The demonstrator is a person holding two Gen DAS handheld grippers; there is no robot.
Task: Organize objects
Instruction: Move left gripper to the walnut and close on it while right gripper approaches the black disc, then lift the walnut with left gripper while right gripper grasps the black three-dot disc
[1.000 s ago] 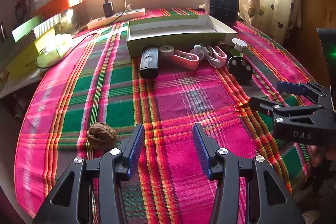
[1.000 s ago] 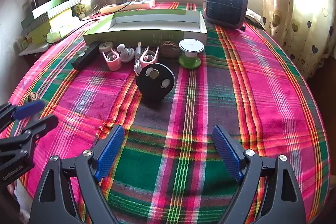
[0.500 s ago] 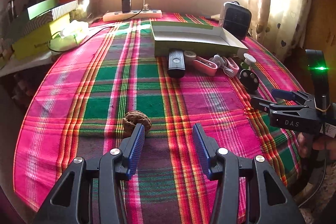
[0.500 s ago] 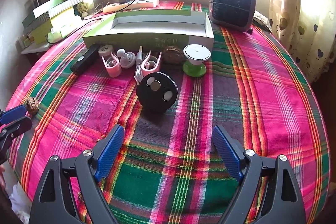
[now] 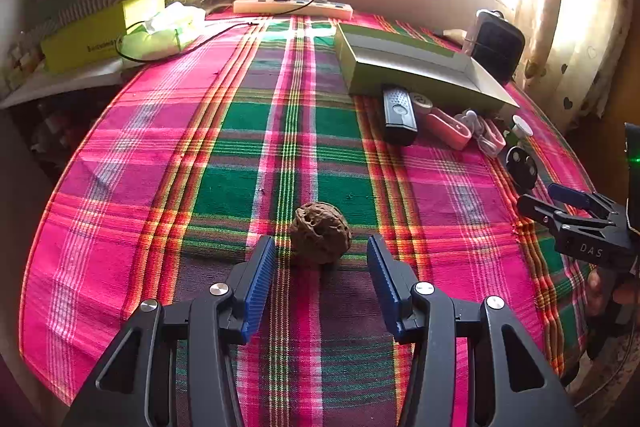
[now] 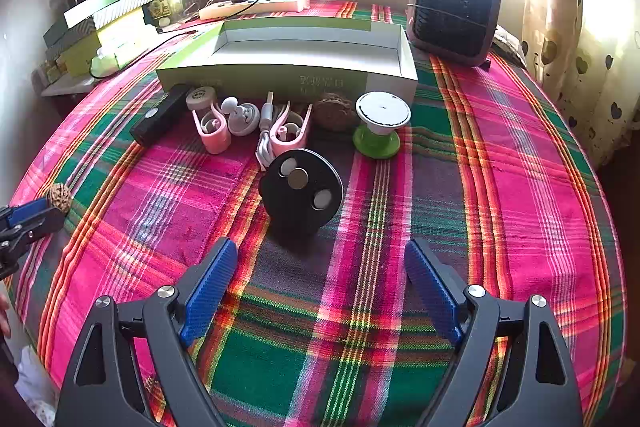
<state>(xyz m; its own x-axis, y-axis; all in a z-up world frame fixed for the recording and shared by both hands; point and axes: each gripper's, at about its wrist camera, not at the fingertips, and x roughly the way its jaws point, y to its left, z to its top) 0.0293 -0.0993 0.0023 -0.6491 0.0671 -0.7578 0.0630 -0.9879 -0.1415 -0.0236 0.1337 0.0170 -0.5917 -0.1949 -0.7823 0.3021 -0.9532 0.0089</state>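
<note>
A brown wrinkled walnut (image 5: 320, 237) lies on the plaid cloth just ahead of my open left gripper (image 5: 321, 257), centred between the fingertips; it also shows in the right wrist view (image 6: 60, 197). My right gripper (image 6: 320, 261) is open and empty, just short of a black round disc (image 6: 301, 189). Behind the disc, a row lies against an open green-and-white box (image 6: 288, 67): a black remote (image 6: 160, 115), pink clips (image 6: 212, 131), a white cable (image 6: 265, 143), a second walnut (image 6: 334, 113), a green-and-white spool (image 6: 380, 125).
A dark fan heater (image 6: 454, 11) stands at the back right. A power strip (image 6: 256, 5) with a charger lies along the far wall. Stacked green boxes (image 5: 104, 23) sit on a shelf at the left. The table edge curves round on both sides.
My left gripper has swung left and moved up to the lone walnut, which now sits between its fingertips. My right gripper has moved closer to the black disc.
</note>
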